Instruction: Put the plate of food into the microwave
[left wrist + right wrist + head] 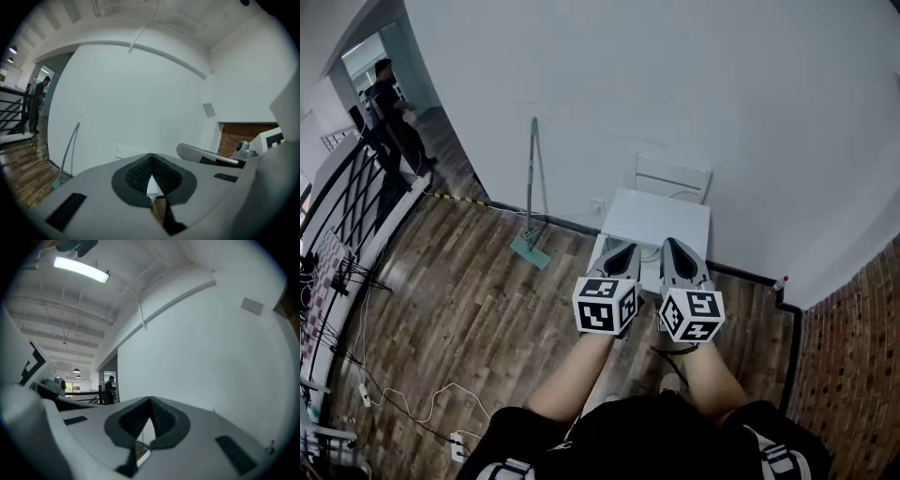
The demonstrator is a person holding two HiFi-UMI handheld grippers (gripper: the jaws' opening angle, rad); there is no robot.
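Observation:
No plate of food and no microwave shows in any view. In the head view my left gripper point(627, 247) and right gripper point(671, 243) are held side by side at waist height, pointing toward a small white table point(656, 217) against the white wall. Both are shut with nothing between their jaws. The left gripper view has the left gripper point(151, 156) closed to a point, aimed at the bare wall. The right gripper view shows the right gripper point(150, 400) closed the same way, tilted up toward wall and ceiling.
A white chair point(673, 176) stands behind the table. A mop point(532, 192) leans on the wall to its left. A black railing point(347, 192) and floor cables point(394, 398) lie at the left, and a person point(391, 103) stands far off. Brick wall point(853, 375) at the right.

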